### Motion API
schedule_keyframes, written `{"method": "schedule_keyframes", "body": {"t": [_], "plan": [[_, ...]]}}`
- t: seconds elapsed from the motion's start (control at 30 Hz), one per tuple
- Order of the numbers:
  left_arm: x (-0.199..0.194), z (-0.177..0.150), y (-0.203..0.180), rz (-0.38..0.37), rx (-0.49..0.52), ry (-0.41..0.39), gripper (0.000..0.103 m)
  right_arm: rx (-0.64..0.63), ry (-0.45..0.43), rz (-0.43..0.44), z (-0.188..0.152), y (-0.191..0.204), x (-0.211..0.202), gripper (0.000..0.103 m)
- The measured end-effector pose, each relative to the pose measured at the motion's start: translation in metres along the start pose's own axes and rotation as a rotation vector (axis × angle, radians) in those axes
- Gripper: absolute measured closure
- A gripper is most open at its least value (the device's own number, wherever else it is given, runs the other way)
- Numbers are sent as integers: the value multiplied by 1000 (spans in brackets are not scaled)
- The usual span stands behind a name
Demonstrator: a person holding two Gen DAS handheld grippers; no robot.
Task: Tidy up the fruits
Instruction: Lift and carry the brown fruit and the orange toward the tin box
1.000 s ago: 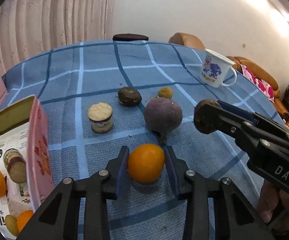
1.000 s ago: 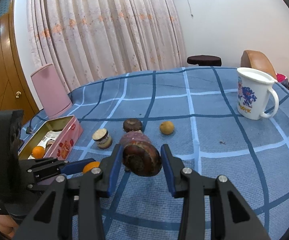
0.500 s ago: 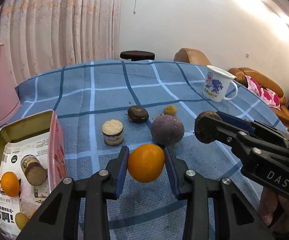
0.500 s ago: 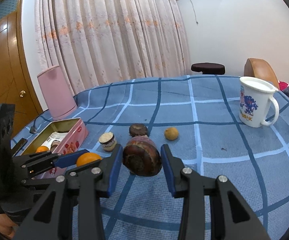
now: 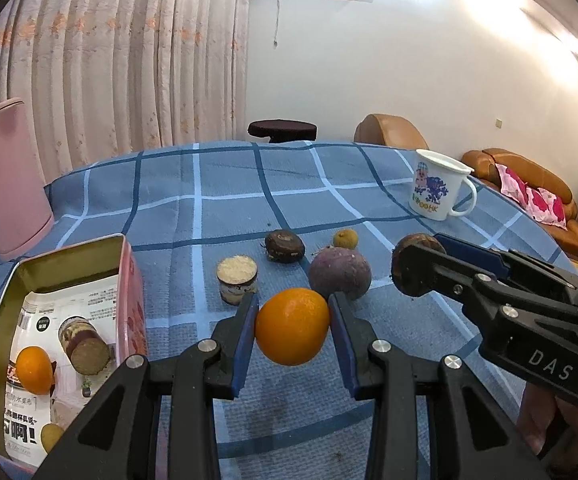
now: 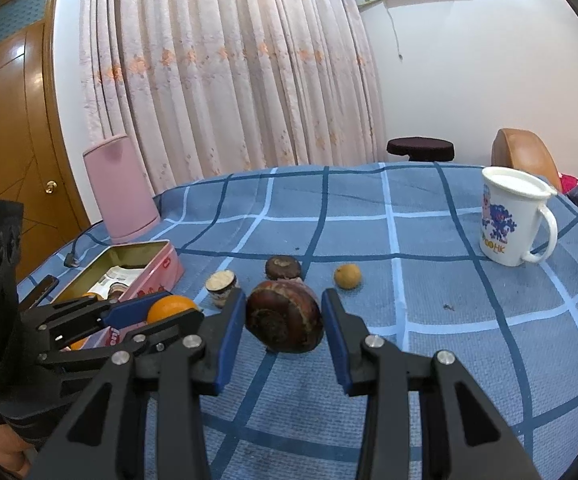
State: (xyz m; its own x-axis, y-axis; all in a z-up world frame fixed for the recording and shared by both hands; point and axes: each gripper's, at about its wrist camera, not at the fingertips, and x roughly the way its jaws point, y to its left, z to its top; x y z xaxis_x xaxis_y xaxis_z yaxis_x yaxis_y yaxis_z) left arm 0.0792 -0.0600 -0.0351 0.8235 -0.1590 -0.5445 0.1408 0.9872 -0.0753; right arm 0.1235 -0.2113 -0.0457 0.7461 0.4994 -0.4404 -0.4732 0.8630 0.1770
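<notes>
My left gripper point(image 5: 292, 326) is shut on an orange point(image 5: 292, 325) and holds it above the blue checked cloth; it also shows in the right wrist view point(image 6: 171, 307). My right gripper point(image 6: 284, 322) is shut on a brown round fruit point(image 6: 284, 322), held above the cloth, seen at right in the left wrist view point(image 5: 417, 264). A purple round fruit point(image 5: 340, 273), a dark brown fruit point(image 5: 285, 246), a small yellow fruit point(image 5: 345, 239) and a cut piece with a pale top point(image 5: 236, 280) lie on the cloth. The open pink tin point(image 5: 131, 296) at left holds an orange point(image 5: 33, 369) and other pieces.
A white printed mug point(image 5: 437, 190) stands at the back right, also in the right wrist view point(image 6: 515, 218). A pink upright container point(image 6: 121, 188) stands at the back left with a cable beside it. Sofas and a dark stool lie beyond the table.
Both grippers have risen with their fruits, and the views have tilted upward. The fruits on the cloth have not moved.
</notes>
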Motion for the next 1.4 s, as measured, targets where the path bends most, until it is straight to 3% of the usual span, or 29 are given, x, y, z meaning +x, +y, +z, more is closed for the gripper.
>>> {"method": "schedule_keyframes", "body": {"t": [0.93,1.4], "plan": [[-31,-3,-3,63,18,-166,65,-53,-118,6,0,14,-18,61],[-48,-4,41,138,-53,-157,65,-125,-91,86,16,57,6,61]]}}
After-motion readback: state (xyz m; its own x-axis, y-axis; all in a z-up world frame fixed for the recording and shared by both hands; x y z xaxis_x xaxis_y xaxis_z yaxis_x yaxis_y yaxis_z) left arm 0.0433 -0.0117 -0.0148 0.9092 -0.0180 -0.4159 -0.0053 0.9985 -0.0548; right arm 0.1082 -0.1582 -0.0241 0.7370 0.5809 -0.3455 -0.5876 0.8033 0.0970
